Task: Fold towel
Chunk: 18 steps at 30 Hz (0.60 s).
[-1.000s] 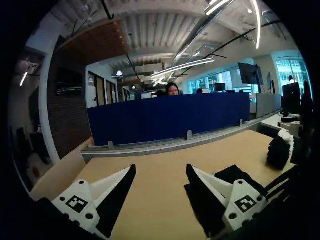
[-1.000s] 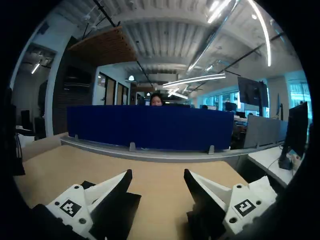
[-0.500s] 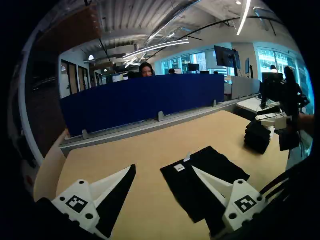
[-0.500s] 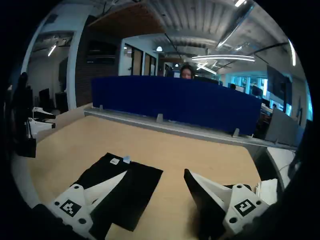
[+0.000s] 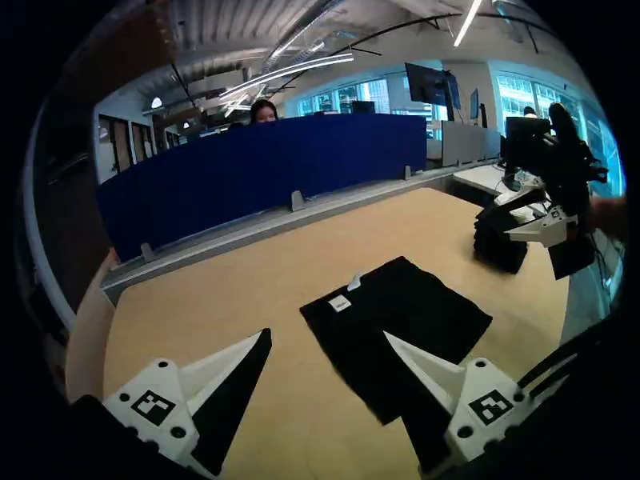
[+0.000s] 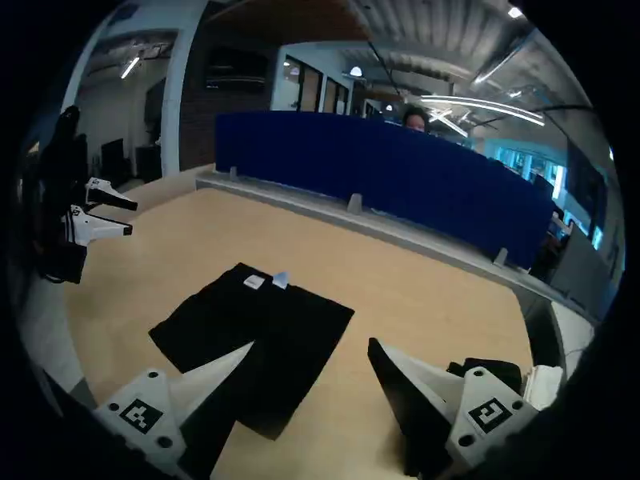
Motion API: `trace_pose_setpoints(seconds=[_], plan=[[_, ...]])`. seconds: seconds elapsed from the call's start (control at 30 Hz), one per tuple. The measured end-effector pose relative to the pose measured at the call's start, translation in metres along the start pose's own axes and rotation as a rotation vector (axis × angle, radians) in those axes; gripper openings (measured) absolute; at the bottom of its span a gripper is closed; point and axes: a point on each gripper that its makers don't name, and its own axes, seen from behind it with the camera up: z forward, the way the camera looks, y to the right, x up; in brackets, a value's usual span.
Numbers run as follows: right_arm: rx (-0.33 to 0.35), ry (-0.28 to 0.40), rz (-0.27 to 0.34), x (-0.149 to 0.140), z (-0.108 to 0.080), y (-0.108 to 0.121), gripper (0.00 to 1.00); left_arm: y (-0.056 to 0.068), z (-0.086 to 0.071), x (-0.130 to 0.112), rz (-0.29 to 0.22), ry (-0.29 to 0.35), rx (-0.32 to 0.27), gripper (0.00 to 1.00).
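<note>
A black towel (image 5: 396, 320) lies flat on the wooden table (image 5: 240, 312), with a small white tag at its far edge. In the right gripper view the towel (image 6: 256, 332) spreads out ahead and to the left, partly behind my left finger. My left gripper (image 5: 324, 372) hovers open above the table, its right finger over the towel's near edge. My right gripper (image 6: 312, 380) is open too, holding nothing. In the left gripper view the right gripper (image 5: 532, 228) appears far off at the right; in the right gripper view the left gripper (image 6: 96, 212) appears at the left edge.
A stack of folded black cloth (image 5: 500, 240) sits at the table's right end, also seen by my right finger (image 6: 488, 372). A blue partition (image 5: 264, 180) runs along the table's far side, with a person behind it. Desks and monitors (image 5: 524, 140) stand beyond.
Both grippers have lifted and tilted down, so the towel has come fully into sight below. Both grippers stayed open.
</note>
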Motion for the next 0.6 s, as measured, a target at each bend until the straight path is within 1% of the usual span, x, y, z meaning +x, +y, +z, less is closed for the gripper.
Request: trace_pose_setpoints(seconds=[0.1, 0.3, 0.6], plan=[[0.015, -0.021, -0.011, -0.012, 0.005, -0.006, 1.0, 0.007, 0.003, -0.014, 0.002, -0.026, -0.017, 0.93], [0.039, -0.059, -0.007, -0.038, 0.014, -0.017, 1.0, 0.018, 0.011, -0.042, 0.002, -0.079, -0.044, 0.93], [0.062, -0.137, -0.019, -0.081, 0.023, -0.028, 1.0, 0.039, 0.021, -0.08, 0.02, -0.163, -0.093, 0.93]])
